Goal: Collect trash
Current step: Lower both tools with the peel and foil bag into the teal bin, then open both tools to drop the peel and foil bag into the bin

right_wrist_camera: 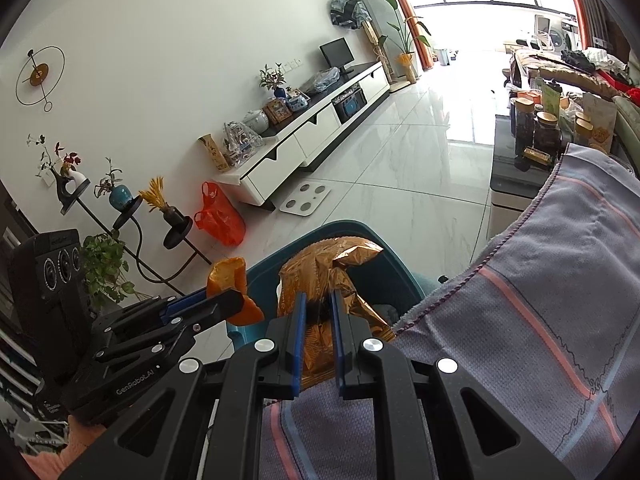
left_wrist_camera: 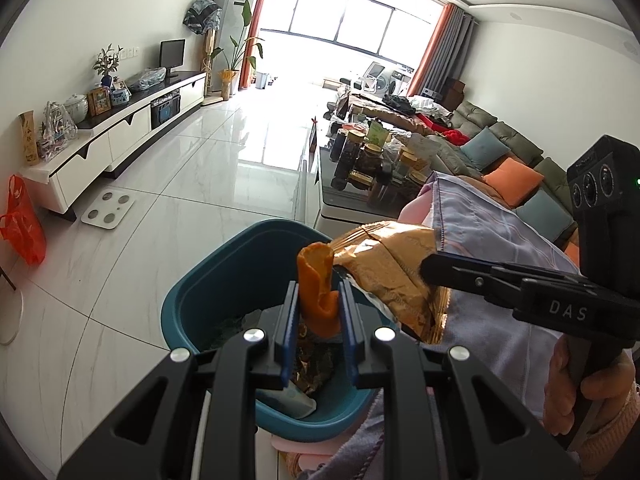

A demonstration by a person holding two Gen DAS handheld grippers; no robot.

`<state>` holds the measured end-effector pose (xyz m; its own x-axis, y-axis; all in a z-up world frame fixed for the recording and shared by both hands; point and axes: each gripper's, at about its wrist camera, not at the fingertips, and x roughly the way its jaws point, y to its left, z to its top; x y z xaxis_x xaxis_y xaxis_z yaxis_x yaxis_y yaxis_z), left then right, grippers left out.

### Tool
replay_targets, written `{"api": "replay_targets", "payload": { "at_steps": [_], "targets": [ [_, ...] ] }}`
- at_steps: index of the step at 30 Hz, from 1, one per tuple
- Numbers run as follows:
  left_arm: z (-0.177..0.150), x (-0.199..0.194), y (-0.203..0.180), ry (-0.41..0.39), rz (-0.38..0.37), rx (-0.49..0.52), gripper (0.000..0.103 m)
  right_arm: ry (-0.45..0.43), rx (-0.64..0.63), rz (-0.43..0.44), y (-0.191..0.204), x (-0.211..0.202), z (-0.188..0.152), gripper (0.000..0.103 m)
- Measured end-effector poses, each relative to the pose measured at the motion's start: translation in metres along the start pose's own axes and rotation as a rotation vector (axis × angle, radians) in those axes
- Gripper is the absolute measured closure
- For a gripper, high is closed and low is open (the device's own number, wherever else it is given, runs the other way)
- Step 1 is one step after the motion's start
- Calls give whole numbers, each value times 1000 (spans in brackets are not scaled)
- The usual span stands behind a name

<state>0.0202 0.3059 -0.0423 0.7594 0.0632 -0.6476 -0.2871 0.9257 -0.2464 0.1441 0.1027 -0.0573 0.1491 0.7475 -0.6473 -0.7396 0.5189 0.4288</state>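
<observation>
My left gripper (left_wrist_camera: 319, 300) is shut on a curled orange peel (left_wrist_camera: 316, 280) and holds it above the teal trash bin (left_wrist_camera: 192, 292); the peel also shows in the right wrist view (right_wrist_camera: 228, 280). My right gripper (right_wrist_camera: 318, 312) is shut on a crumpled gold snack wrapper (right_wrist_camera: 320, 268), held over the bin's rim (right_wrist_camera: 400, 276). In the left wrist view the wrapper (left_wrist_camera: 392, 272) hangs beside the peel, with the right gripper (left_wrist_camera: 428, 270) coming in from the right. The bin holds several scraps of trash (left_wrist_camera: 308, 368).
A grey-lilac striped towel (right_wrist_camera: 540, 280) covers the surface at the right. A coffee table (left_wrist_camera: 344, 196) with jars stands beyond the bin. A white scale (left_wrist_camera: 108, 208) and a red plastic bag (left_wrist_camera: 20, 224) lie on the tiled floor by the TV cabinet (left_wrist_camera: 120, 132).
</observation>
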Motion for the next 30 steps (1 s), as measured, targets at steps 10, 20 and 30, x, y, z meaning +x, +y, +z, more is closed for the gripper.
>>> {"api": "replay_targets", "payload": {
  "at_steps": [10, 20, 30],
  "targets": [
    [-4, 7, 1, 9, 8, -14, 83, 23, 6, -15, 4, 13, 3, 91],
    [-4, 16, 1, 25, 19, -27, 83, 49, 2, -28, 6, 25, 5, 91],
    [-5, 27, 5, 46, 28, -41, 83, 76, -1, -41, 10, 39, 7, 91]
  ]
}}
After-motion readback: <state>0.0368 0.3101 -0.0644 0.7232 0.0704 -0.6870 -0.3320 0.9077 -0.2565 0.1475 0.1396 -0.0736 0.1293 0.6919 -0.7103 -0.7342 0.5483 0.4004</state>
